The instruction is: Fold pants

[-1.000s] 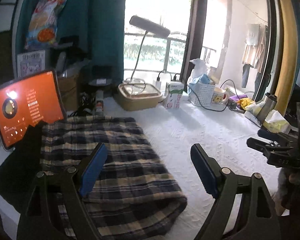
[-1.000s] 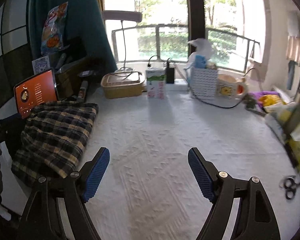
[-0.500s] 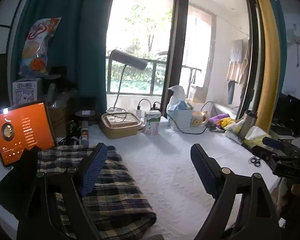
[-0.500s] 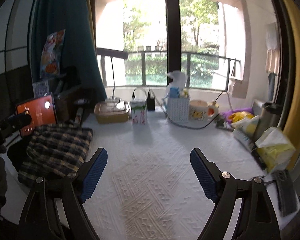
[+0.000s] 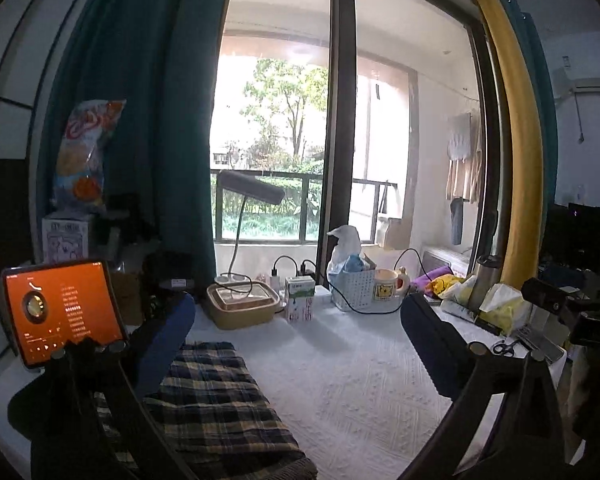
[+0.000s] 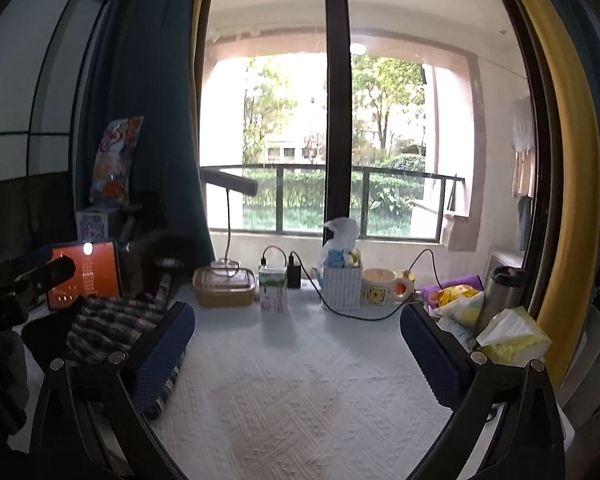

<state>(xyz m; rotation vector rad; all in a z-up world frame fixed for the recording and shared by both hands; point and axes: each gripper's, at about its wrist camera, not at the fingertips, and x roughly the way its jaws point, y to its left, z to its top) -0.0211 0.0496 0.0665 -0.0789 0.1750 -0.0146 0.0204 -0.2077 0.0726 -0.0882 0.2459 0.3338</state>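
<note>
Both tools stand with their jaws wide apart and nothing between them: the left gripper (image 5: 296, 340) hangs above the table's left side, and the right gripper (image 6: 296, 344) hangs over bare tablecloth (image 6: 300, 380) nearer the middle. Neither touches cloth.

The plaid pants (image 5: 212, 404) lie on the left part of the table as a compact, thick rectangle, just in front of the orange-screened tablet (image 5: 60, 312). The folding looks essentially finished, so the step in hand seems to be clearing away from the bundle; any next move would call only for a light press or a squaring of edges, with the jaws lowered flat onto the top layer.

The bundle's long axis runs from the near table edge back toward the window, with one short end by the tablet. Which end holds the waistband I cannot tell, since the right wrist view shows the pants (image 6: 112, 328) blurred and partly behind a finger.
</note>
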